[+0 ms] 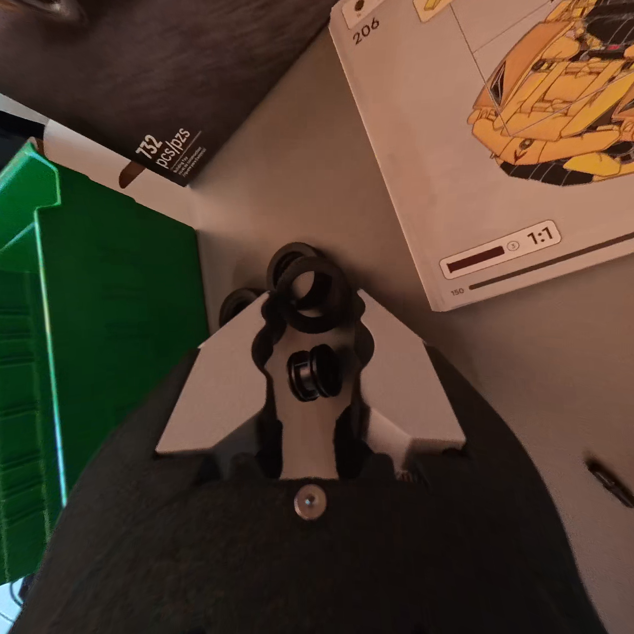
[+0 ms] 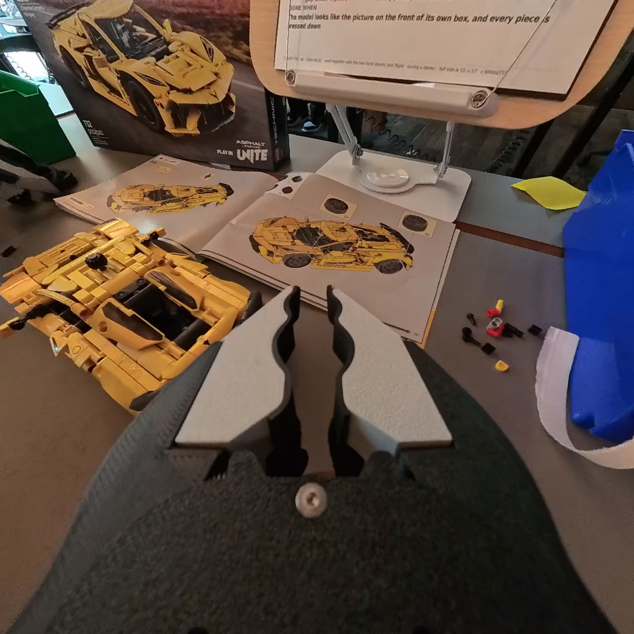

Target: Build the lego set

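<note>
Your left tongs (image 1: 312, 298) are closed on a black rubber tyre (image 1: 320, 324), which stands tilted between the tips. A second tyre (image 1: 284, 254) sits just behind it at 12 o'clock, and a third (image 1: 233, 302) shows at 9 o'clock of the tips. A black wheel rim (image 1: 314, 372) lies on the tabletop (image 1: 274, 171) between the fingers. A green bin (image 1: 103, 308) is at 9 o'clock, and the set's box (image 1: 154, 85), bearing white printed text, is at 11 o'clock. The instruction booklet (image 1: 429, 171), printed with numerals and a car drawing, is at 2 o'clock.

Your right tongs (image 2: 313, 291) are narrow and hold nothing, with a slim gap between the tips. The yellow Lego car model (image 2: 113, 308) rests on the tabletop at 9 o'clock, without wheels. At 12 o'clock the booklet lies open, and beyond it a document stand (image 2: 394, 171) holds a printed sheet. Small loose pieces (image 2: 494, 326), black, red and yellow, lie at 3 o'clock near a blue bag (image 2: 603, 308).
</note>
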A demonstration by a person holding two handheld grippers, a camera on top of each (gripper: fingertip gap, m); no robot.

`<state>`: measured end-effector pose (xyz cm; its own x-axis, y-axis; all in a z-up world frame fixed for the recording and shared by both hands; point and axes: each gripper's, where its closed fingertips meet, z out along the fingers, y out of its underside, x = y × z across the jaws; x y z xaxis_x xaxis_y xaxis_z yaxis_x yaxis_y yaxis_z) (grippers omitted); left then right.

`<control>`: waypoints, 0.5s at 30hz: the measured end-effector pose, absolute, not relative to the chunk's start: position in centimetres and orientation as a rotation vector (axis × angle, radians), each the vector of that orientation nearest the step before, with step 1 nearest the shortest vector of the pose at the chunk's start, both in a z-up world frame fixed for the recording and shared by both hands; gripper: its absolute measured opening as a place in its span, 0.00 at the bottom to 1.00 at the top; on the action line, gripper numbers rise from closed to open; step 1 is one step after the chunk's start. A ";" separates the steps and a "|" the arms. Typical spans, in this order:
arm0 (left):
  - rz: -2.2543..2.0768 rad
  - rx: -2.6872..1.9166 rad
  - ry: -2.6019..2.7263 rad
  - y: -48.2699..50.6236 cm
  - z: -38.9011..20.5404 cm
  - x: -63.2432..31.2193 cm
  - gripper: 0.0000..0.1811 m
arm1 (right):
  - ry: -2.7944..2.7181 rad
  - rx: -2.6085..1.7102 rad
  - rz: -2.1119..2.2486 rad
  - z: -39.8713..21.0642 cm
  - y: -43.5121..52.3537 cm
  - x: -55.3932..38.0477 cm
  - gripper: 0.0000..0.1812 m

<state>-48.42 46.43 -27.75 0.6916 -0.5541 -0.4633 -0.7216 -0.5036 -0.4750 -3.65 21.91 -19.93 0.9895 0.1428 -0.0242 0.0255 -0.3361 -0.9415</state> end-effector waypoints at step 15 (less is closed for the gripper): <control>-0.441 -2.244 1.514 16.3 -25.7 -40.1 0.25 | -0.156 -1.901 0.116 -19.3 21.6 -4.2 0.08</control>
<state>-40.14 16.27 -25.70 0.3650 -0.9302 0.0379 -0.8053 -0.3359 -0.4885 -4.25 21.59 -19.34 0.9862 0.1656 -0.0038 0.0509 -0.3249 -0.9444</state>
